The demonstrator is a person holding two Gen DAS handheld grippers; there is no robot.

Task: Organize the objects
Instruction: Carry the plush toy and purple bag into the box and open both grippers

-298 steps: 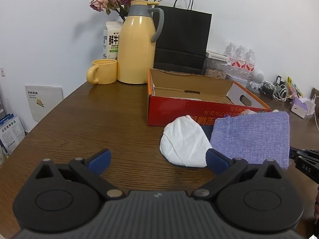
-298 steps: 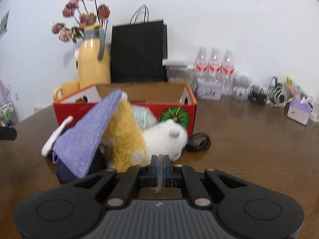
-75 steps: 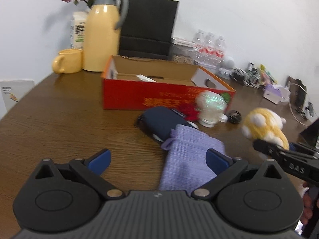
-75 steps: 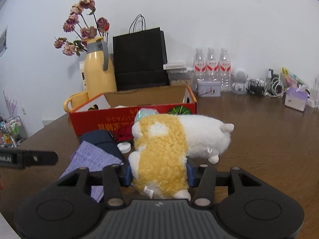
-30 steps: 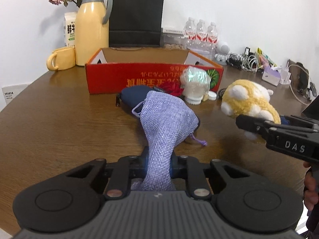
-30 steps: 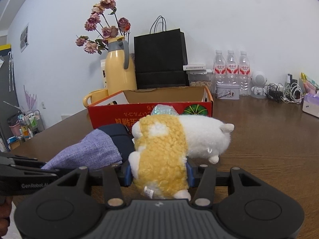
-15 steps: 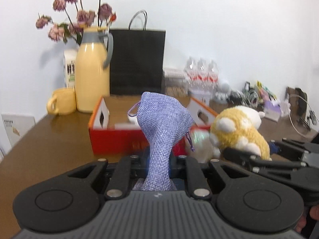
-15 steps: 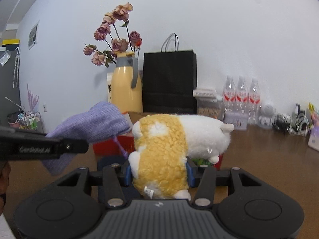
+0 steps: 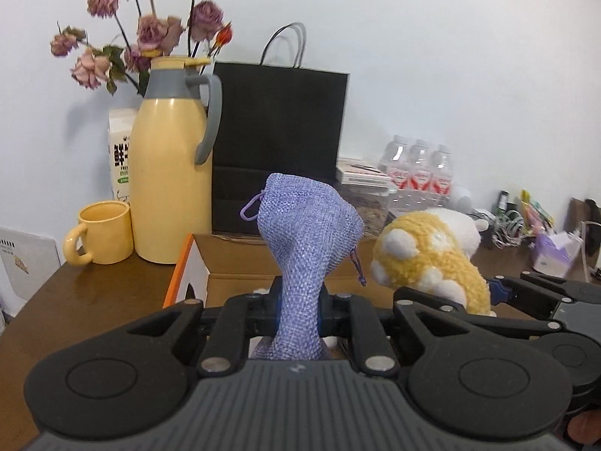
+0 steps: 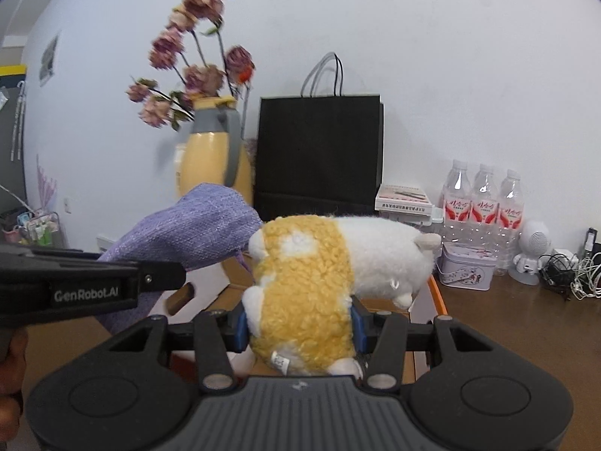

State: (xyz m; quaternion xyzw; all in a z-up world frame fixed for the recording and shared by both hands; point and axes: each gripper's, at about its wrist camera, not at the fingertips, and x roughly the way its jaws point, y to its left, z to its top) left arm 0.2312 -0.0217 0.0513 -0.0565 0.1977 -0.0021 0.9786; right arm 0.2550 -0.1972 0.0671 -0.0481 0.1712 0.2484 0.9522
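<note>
Ahead of your jaws and off to their left, a yellow thermos jug (image 9: pixel 171 173) is standing with a yellow mug (image 9: pixel 99 233) beside it, and dried roses (image 9: pixel 146 34) are showing above the jug while a milk carton (image 9: pixel 121 154) is peeking out behind it. Straight beyond the jaws a black paper bag (image 9: pixel 278 143) is leaning at the white wall. Further right, three water bottles (image 10: pixel 482 206) are lining up behind a small tin (image 10: pixel 465 268), with a white speaker (image 10: pixel 533 251) and tangled cables (image 10: pixel 574 270) sitting past them.

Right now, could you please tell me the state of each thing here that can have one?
Left gripper: shut on the purple pouch.
Purple pouch: held up, drawstring end uppermost.
Right gripper: shut on the plush toy.
Plush toy: held in the air.
Cardboard box: open.
Flask: upright, lid on.
</note>
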